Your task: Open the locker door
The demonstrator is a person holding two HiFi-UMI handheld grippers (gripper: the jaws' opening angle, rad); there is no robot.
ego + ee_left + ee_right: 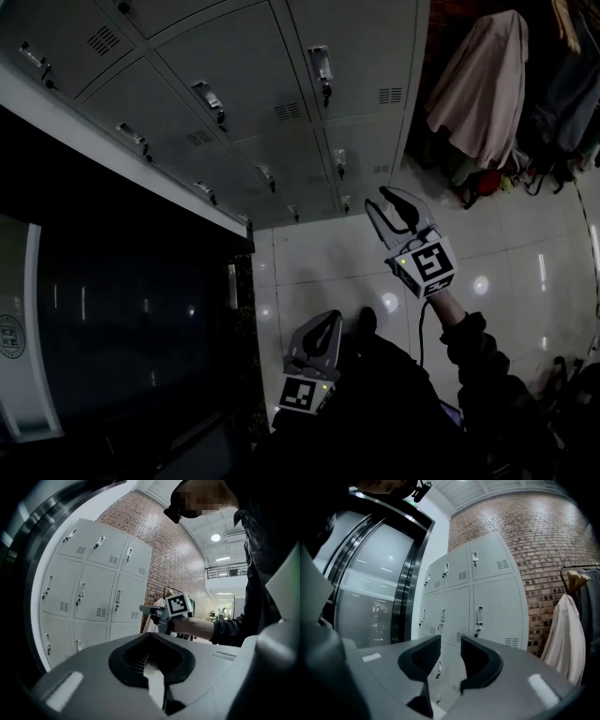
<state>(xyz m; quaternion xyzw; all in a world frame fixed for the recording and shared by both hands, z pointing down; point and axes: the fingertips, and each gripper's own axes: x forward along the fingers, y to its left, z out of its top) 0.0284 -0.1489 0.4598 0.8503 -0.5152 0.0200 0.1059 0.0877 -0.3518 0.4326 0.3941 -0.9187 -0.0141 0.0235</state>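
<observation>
A bank of grey lockers (309, 122) fills the top of the head view, and every door is closed with a small handle (321, 64). My right gripper (376, 198) is raised toward the lower lockers, short of them. In the right gripper view its jaws (450, 638) stand apart with nothing between them, and a locker door (497, 606) with its handle (479, 616) lies straight ahead. My left gripper (327, 317) hangs lower, close to my body. Its tips meet on nothing (151, 633). The left gripper view also shows the lockers (93, 597) and the right gripper (146, 609).
A dark-framed glass door (122, 309) stands left of the lockers and appears again in the right gripper view (375, 597). Garments hang on a rack (483, 84) to the right, against a brick wall (534, 541). Glossy floor tiles (328, 258) stretch below.
</observation>
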